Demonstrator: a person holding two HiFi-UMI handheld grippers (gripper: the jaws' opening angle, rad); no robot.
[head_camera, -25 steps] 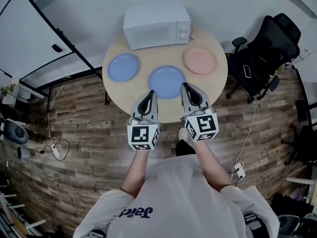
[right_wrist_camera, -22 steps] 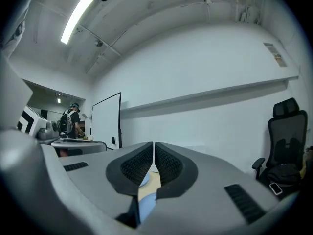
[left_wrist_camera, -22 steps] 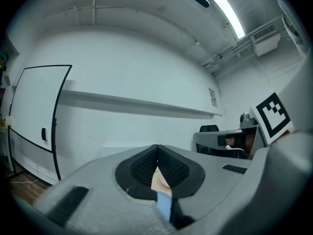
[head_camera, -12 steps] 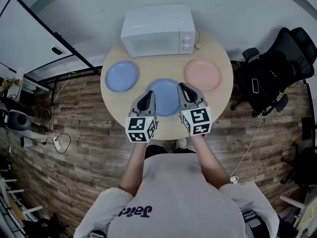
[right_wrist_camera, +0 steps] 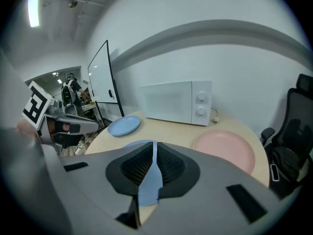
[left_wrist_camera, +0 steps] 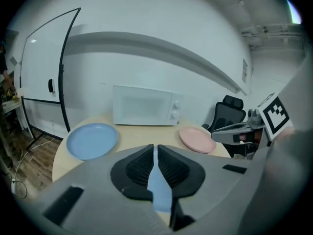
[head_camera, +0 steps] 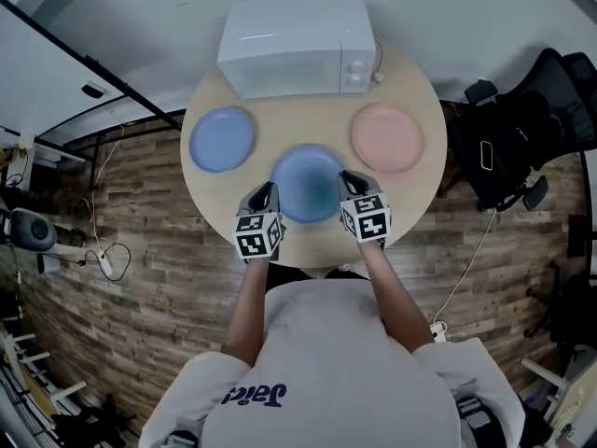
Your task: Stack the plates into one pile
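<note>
Left gripper (head_camera: 264, 190) and right gripper (head_camera: 348, 177), both closed and empty, flank the middle blue plate (head_camera: 308, 181) just before the microwave (head_camera: 297, 43), likely lining up to lift it. A second blue plate (head_camera: 222, 139) lies front-left of the microwave and the pink plate (head_camera: 387, 138) front-right; nothing is stacked yet.

We find the middle blue plate (left_wrist_camera: 159, 192) mostly hidden in both gripper views: each gripper's own body covers it, and only a sliver shows through the narrow slit between the jaws. In the head view we cannot tell whether the left gripper (head_camera: 264, 191) or the right gripper (head_camera: 346, 178) touches its rim. The office chair (head_camera: 527, 124) is cut off by the right edge, and the dark item (head_camera: 485, 155) on its seat is too small to identify.
</note>
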